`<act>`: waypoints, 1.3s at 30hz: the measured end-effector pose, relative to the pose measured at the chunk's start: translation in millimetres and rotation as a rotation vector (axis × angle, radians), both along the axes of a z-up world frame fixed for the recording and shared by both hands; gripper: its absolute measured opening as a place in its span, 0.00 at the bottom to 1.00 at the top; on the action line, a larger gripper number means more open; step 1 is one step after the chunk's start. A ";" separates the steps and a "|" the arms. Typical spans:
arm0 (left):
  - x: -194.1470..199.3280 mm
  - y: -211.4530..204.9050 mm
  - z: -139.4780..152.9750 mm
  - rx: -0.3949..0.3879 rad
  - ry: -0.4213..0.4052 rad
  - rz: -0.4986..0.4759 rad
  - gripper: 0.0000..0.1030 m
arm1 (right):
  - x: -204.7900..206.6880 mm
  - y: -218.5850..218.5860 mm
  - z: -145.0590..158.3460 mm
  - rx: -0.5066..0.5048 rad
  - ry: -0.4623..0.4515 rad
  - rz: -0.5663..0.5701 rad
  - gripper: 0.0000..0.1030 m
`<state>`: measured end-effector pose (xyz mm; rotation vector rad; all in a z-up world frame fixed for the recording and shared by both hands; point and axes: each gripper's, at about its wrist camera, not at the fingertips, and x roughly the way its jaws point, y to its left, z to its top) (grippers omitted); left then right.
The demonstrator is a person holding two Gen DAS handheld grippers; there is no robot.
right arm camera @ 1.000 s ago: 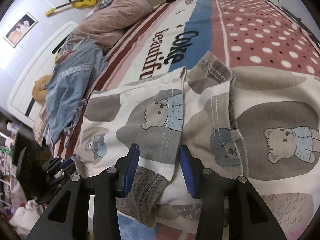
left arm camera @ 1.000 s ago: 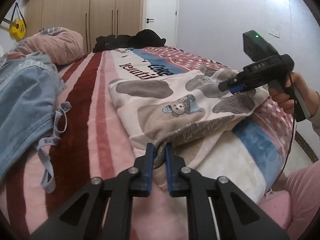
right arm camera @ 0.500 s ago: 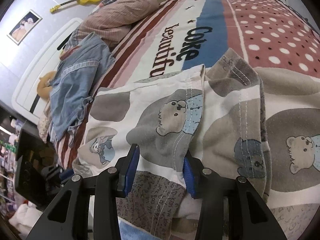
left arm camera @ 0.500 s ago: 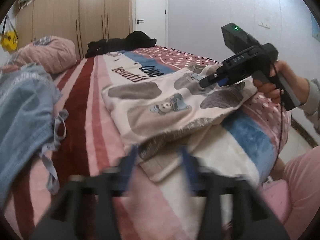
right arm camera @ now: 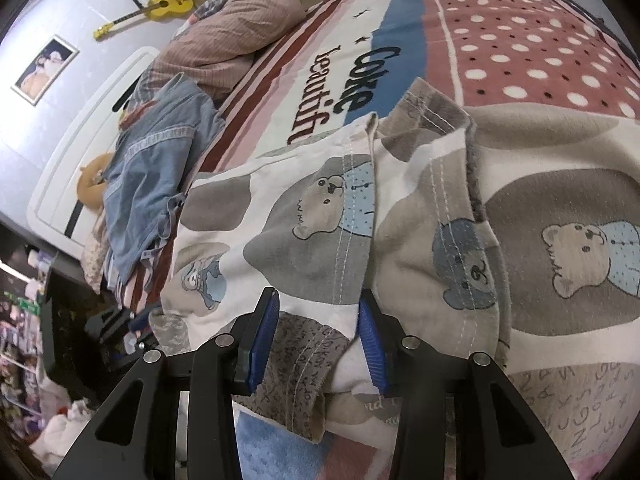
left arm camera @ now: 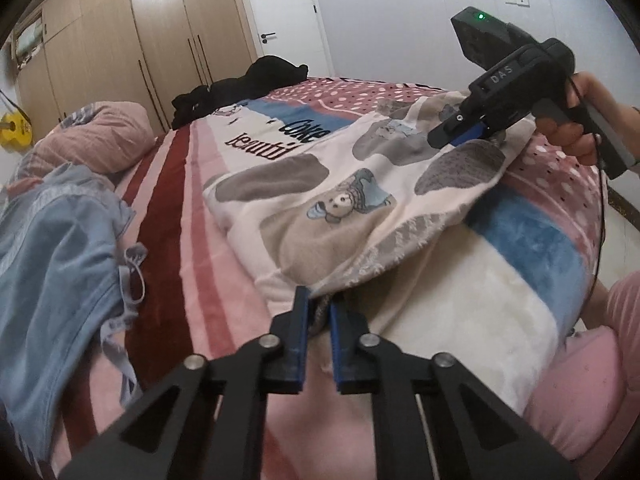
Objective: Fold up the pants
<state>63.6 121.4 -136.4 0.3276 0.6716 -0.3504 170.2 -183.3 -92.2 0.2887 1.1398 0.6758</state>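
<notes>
Your left gripper [left arm camera: 319, 322] is pinching a bunched edge of the pants [left arm camera: 340, 208] between nearly closed jaws, at the near side of the bed [left arm camera: 168, 208]. Your right gripper [right arm camera: 316, 336] is hanging over the pants with its jaws spread wide, the fabric lying between them but not clamped. Only the left view is showing your right hand [left arm camera: 576, 120] on its handle. Beyond, the pants are lying folded across the blanket [right arm camera: 500, 32]. Only the right view is showing the guitar [right arm camera: 156, 6] and photo [right arm camera: 44, 70]; only the left, the door [left arm camera: 280, 12].
</notes>
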 end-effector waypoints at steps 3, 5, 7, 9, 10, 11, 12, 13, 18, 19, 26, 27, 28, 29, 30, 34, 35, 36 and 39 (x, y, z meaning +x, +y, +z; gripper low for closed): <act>-6.4 4.4 -0.8 -0.037 0.009 0.014 0.02 | -1.2 -3.2 -0.1 0.017 0.009 -0.009 0.34; -9.8 4.4 -3.9 -0.045 0.025 0.011 0.01 | -2.6 -4.0 0.1 0.025 0.018 -0.009 0.35; -12.7 2.3 -8.7 -0.045 0.044 0.005 0.01 | -3.7 -4.6 -0.1 0.031 0.027 -0.004 0.35; -15.0 0.1 -9.5 -0.039 0.040 0.009 0.01 | -5.5 -6.6 0.9 0.038 0.034 -0.001 0.35; -16.0 -0.2 -8.5 -0.040 0.040 0.007 0.02 | -6.8 -7.7 1.6 0.043 0.036 0.000 0.36; -16.7 0.6 -6.2 -0.048 0.034 0.009 0.02 | -8.9 -9.7 2.7 0.052 0.040 -0.001 0.36; -17.6 1.8 -3.0 -0.064 0.030 0.009 0.02 | -11.7 -12.6 4.0 0.064 0.047 -0.004 0.36; -18.2 2.8 -0.7 -0.078 0.031 0.008 0.02 | -14.6 -15.2 4.9 0.076 0.051 -0.006 0.36; -19.7 8.7 12.3 -0.165 0.014 0.029 0.21 | -31.6 -31.2 3.6 0.181 0.105 -0.012 0.36; -19.3 9.7 14.1 -0.185 0.010 0.036 0.30 | -35.6 -32.3 0.5 0.196 0.124 -0.008 0.36; -18.3 6.5 18.8 -0.268 0.010 0.048 0.31 | -44.2 -22.5 -19.4 0.237 0.167 0.000 0.36; -19.0 6.0 19.2 -0.273 0.009 0.047 0.31 | -44.5 -21.3 -19.0 0.259 0.163 0.003 0.36; -19.5 6.0 19.7 -0.278 0.010 0.047 0.31 | -44.5 -19.2 -18.2 0.269 0.157 0.007 0.36; -20.3 6.9 19.8 -0.283 0.010 0.047 0.31 | -44.7 -17.3 -16.7 0.274 0.148 0.011 0.36; -20.4 7.2 20.2 -0.287 0.010 0.047 0.31 | -44.7 -14.6 -14.7 0.274 0.136 0.013 0.36; -20.1 9.0 22.4 -0.300 0.004 0.057 0.31 | -36.2 4.6 -8.8 0.179 0.074 -0.002 0.26; -20.4 9.7 23.1 -0.303 0.001 0.061 0.31 | -33.6 9.3 -6.3 0.149 0.046 -0.012 0.25; -20.5 10.5 23.6 -0.304 0.000 0.064 0.31 | -31.1 13.0 -3.6 0.131 0.019 -0.020 0.25; -21.9 14.8 23.7 -0.313 -0.003 0.078 0.36 | -21.1 20.4 -1.7 0.116 -0.011 -0.025 0.25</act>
